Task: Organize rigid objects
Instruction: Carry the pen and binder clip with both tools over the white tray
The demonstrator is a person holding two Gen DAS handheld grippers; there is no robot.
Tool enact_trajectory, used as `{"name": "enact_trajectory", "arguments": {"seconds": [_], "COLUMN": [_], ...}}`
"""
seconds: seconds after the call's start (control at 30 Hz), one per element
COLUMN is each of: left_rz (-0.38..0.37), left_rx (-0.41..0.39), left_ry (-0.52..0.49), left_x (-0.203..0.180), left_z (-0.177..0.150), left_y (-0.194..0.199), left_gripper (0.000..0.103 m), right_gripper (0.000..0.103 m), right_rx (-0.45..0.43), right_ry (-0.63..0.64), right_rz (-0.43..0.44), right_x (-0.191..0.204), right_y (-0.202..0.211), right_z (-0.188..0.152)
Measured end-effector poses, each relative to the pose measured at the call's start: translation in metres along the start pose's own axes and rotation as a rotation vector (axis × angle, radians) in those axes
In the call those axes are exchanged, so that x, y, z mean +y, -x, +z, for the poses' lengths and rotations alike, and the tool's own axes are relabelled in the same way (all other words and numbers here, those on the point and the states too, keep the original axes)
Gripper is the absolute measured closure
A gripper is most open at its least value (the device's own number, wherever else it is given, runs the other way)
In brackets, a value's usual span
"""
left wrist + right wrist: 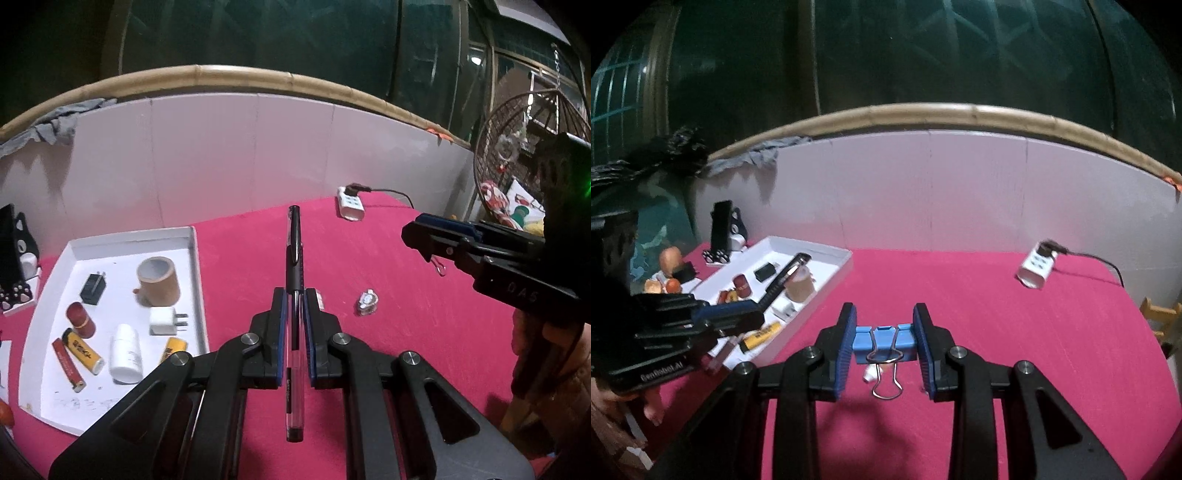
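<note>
My left gripper (294, 295) is shut on a black gel pen (294, 254) and holds it above the pink table, pointing away. It also shows at the left of the right wrist view (753, 317), with the pen (785, 280) over the white tray (834, 273). My right gripper (884, 314) is shut on a blue binder clip (884, 341) with wire handles hanging toward me. In the left wrist view the right gripper (413, 236) comes in from the right, held above the table. The white tray (195, 280) lies at the left and holds a tape roll (159, 280), chargers, lighters and small bottles.
A small shiny trinket (366, 302) lies on the pink cloth right of my left gripper. A white power adapter (350, 204) with a black cable sits at the table's far side. A white wall panel (240, 155) backs the table. Cat-shaped holders (18, 258) stand at far left.
</note>
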State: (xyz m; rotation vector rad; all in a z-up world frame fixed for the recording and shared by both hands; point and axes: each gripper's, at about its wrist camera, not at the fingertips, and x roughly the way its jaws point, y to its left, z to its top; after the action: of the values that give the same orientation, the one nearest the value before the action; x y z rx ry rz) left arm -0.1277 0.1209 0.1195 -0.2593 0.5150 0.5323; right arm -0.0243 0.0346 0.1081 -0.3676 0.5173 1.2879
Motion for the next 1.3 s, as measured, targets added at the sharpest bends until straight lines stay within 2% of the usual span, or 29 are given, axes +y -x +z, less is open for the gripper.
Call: {"name": "enact_trajectory", "arguments": {"seconds": [0.53, 1.3], "left_rz": [0.112, 0.254], "left_rx": [-0.077, -0.114], "left_ry": [0.097, 0.203], "left_x": [0.047, 0.126], "left_z": [-0.006, -0.029], "left_y": [0.043, 0.078], "left_gripper": [0.095, 0.095], "right_gripper": [0.072, 0.072], "right_rx": [-0.057, -0.013], "right_ry": [0.072, 0.123], "right_rz": [0.097, 0.198], "right_x": [0.058, 0.120], "right_y": [-0.005, -0.041], "right_z": [0.026, 0.042]}}
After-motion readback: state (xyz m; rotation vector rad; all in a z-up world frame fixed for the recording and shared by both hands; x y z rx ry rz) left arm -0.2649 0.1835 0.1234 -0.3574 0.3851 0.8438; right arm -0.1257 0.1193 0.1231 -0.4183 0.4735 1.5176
